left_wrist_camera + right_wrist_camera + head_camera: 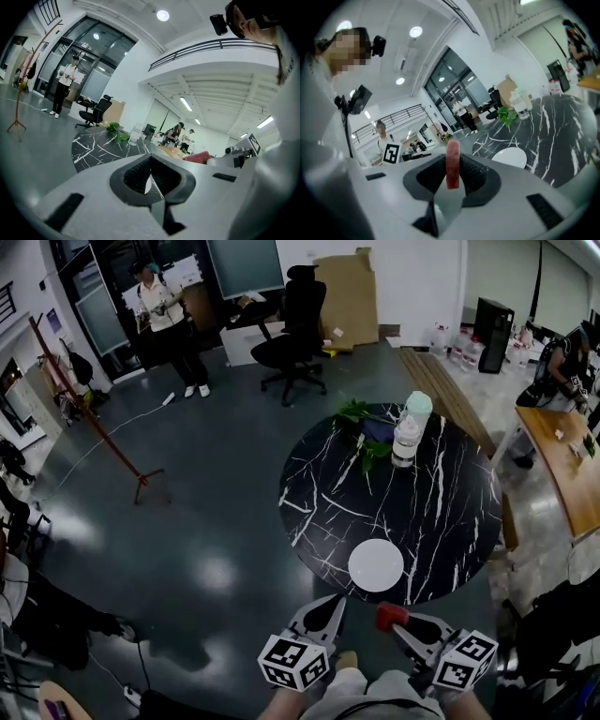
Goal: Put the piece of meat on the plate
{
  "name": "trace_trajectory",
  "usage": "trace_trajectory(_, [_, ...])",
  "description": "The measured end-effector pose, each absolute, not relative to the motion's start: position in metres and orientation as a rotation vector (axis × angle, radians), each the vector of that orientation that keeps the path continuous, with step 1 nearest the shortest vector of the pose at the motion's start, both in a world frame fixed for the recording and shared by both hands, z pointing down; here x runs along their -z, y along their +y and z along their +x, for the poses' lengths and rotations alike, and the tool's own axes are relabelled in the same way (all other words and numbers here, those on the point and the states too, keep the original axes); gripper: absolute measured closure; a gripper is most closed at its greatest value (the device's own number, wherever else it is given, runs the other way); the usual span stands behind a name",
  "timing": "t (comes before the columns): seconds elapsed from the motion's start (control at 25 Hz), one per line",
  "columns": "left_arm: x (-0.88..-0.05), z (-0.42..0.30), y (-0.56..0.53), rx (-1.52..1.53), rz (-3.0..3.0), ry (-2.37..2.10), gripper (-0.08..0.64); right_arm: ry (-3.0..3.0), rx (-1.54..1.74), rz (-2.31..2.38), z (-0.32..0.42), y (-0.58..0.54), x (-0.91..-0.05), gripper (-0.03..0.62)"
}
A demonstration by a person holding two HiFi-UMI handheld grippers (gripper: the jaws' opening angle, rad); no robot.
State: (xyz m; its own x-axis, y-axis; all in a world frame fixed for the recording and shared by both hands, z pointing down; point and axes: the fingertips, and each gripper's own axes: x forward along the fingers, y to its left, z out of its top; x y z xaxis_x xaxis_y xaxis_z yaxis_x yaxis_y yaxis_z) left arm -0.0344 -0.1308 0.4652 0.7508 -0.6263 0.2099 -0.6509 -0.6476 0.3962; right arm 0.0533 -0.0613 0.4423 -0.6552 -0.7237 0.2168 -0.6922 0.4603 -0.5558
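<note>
A white plate [376, 565] lies near the front edge of a round black marble table [337, 512]. Just short of that edge, my right gripper [396, 619] is shut on a red slab of meat [388, 615]. In the right gripper view the meat [453, 164] stands upright between the pads of the right gripper [453, 172], with the plate [511, 156] beyond it to the right. My left gripper [331, 607] hangs beside it to the left, jaws together and holding nothing. In the left gripper view the left gripper [150, 176] points at the table [101, 143], and the meat [198, 157] shows at the right.
A clear bottle [407, 439] and a leafy green plant [366, 423] stand at the table's far side. Behind it is a black office chair [298, 324]. A person [169, 329] stands far left, by a red coat stand [94, 418]. A wooden desk [562, 460] is at right.
</note>
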Motion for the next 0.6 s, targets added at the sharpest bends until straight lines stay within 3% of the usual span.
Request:
trace_trajectory(0.16, [-0.483, -0.036, -0.146, -0.105, 2.48, -1.031, 0.563, 2.471, 1.202, -1.209, 0.059, -0.082, -0.467, 0.508])
trace_trajectory(0.6, [-0.532, -0.023, -0.197, -0.147, 2.469, -1.215, 0.563, 2.498, 1.427, -1.299, 0.082, -0.174, -0.556, 0.508])
